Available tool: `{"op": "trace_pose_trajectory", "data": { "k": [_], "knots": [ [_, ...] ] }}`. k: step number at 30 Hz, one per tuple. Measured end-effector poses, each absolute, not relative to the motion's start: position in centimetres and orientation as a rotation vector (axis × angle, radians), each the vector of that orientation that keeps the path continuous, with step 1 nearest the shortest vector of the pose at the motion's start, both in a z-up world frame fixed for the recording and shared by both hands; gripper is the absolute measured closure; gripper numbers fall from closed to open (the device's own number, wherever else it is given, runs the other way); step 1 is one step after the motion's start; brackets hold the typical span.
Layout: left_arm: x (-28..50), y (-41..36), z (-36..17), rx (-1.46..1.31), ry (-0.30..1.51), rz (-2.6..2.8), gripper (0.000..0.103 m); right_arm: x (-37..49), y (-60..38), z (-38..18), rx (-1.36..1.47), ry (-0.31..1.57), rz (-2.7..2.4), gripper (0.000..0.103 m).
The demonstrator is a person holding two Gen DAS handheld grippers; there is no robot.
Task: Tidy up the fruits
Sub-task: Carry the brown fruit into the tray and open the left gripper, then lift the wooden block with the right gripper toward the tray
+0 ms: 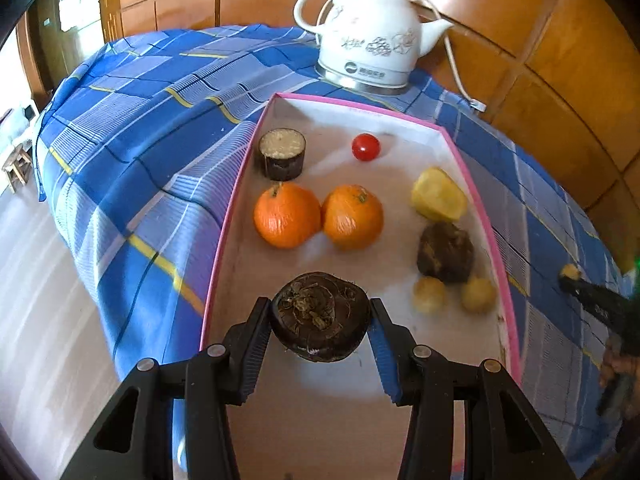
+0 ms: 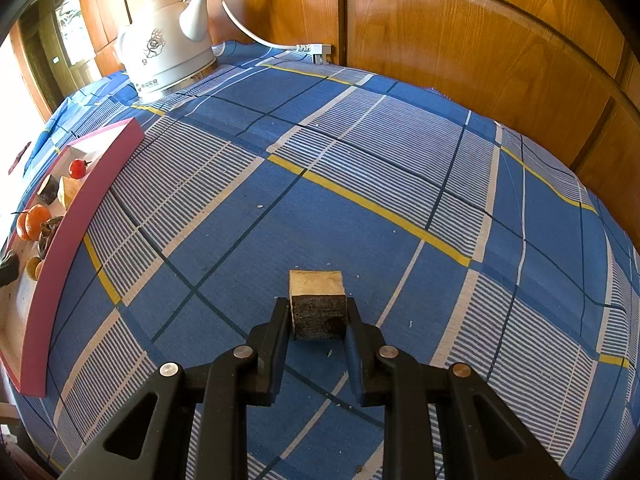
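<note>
The left gripper (image 1: 320, 330), black with blue ribbed pads, is clamping a dark brown, round, rough-skinned root chunk (image 1: 320, 316) between its fingers, holding it over the near end of a shallow white cardboard box with a pink rim (image 1: 224, 248). Just beyond, two small yellowish round fruits (image 1: 430, 294) are lying near the box's right wall, touching a dark lumpy brown piece (image 1: 445, 252). Two glossy orange tangerines (image 1: 287, 215) are sitting side by side in the middle of the box, with a pale yellow cut wedge (image 1: 438, 195) by the right wall. Farther in, a dark-skinned cylinder with a pale cut top (image 1: 282, 153) is standing against the left wall, and a small red cherry tomato (image 1: 365, 147) is lying near the far end. The right gripper (image 2: 318, 316), black, is pinching a brown-sided block with a pale tan top (image 2: 317, 300) over the blue plaid tablecloth (image 2: 400, 152), well right of the box. A white ceramic electric kettle (image 1: 368, 36) is standing at the tabletop's far edge, against the wooden panelling (image 2: 460, 20).
</note>
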State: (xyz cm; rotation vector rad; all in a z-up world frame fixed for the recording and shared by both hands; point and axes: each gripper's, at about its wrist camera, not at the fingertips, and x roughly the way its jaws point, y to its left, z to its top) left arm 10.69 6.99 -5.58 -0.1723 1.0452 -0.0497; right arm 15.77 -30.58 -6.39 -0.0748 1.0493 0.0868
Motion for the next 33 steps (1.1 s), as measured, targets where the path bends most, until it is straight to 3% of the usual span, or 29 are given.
{"op": "trace_pose_trajectory", "data": {
  "k": [5, 10, 33],
  "knots": [
    [13.1, 7.1, -6.2, -0.143, 1.03, -0.021, 0.05, 15.8, -30.6, -6.4, -0.075, 1.049, 0.087, 0.078],
    [12.7, 7.4, -5.0, -0.151, 0.981, -0.02, 0.034, 15.8, -30.6, -6.4, -0.076, 1.049, 0.087, 0.078],
    [5.1, 6.5, -0.1, -0.07, 0.761, 0.055, 0.033, 15.6, -30.2, -6.3, -0.099, 1.037, 0.077, 0.078]
  ]
}}
